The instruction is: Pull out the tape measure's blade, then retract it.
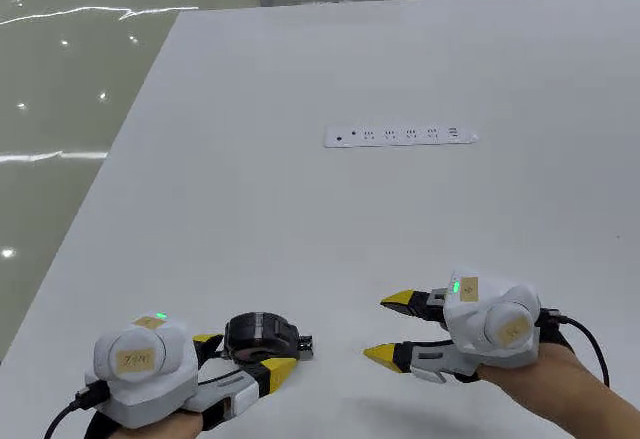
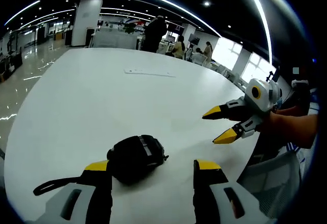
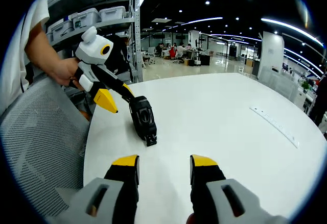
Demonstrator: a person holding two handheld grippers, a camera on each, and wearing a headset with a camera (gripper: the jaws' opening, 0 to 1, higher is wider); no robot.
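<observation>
The rounded black tape measure [image 1: 262,337] lies on the smooth white table [image 1: 300,214] between the wide, yellow-tipped jaws of the left gripper [image 1: 243,354], the right gripper [image 1: 377,327] nearby with jaws likewise spread

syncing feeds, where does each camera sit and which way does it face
head view: headset, looking down the white table; left tongs, right tongs show.
left gripper view: on left tongs, facing tape measure and right tongs.
right gripper view: on right tongs, facing left tongs and the person's arm.
shared: tape measure in all three.
</observation>
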